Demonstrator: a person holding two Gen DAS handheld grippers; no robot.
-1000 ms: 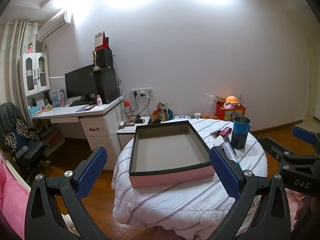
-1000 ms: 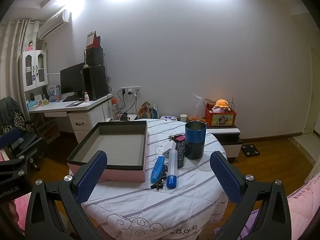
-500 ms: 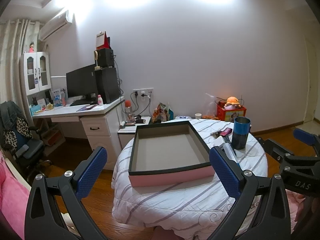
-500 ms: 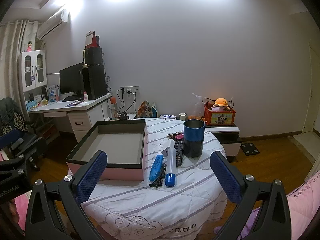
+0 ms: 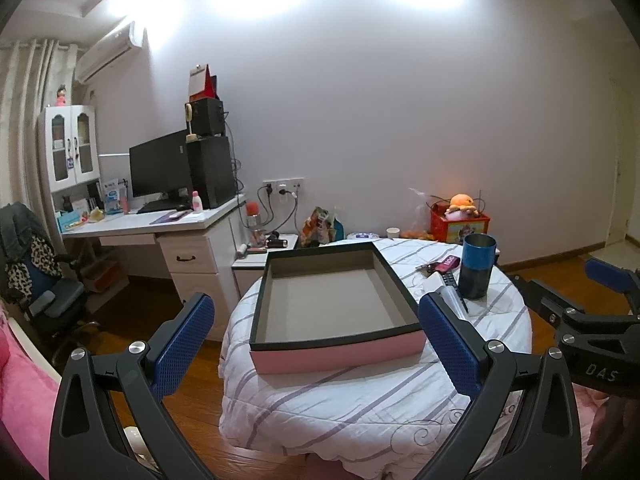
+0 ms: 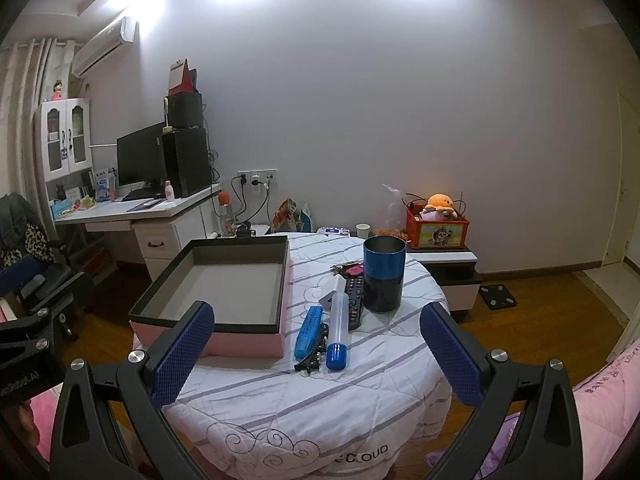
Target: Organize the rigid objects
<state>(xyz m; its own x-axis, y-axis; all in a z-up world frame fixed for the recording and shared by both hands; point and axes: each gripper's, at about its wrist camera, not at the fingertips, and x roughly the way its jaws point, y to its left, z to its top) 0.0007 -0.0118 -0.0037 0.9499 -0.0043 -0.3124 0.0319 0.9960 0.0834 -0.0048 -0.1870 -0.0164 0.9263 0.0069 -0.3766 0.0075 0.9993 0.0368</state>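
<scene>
Both hand-held grippers, left (image 5: 316,344) and right (image 6: 316,354), are hovering wide apart and empty short of the counter (image 6: 360,392). Ahead of the right one are lying one cup (image 6: 383,274), one tube (image 6: 337,324), one blue marker (image 6: 309,332), one remote (image 6: 354,300), perhaps keys; one empty tray (image 6: 224,292) is sitting left. Reaching past the tube is risking toppling the cup.

A plain pale wall (image 6: 400,112) fills the view ahead of the grippers, washed by two bright ceiling lights, above a brown wooden floor (image 6: 532,320). Ahead and to the left stands a white desk (image 5: 160,228) carrying a black monitor (image 5: 160,168) and stacked dark speakers, with a white glass-door cabinet (image 5: 70,146), an air conditioner (image 5: 108,54) and curtains further left. Ahead to the right, a low nightstand (image 6: 452,268) sits against the wall.
</scene>
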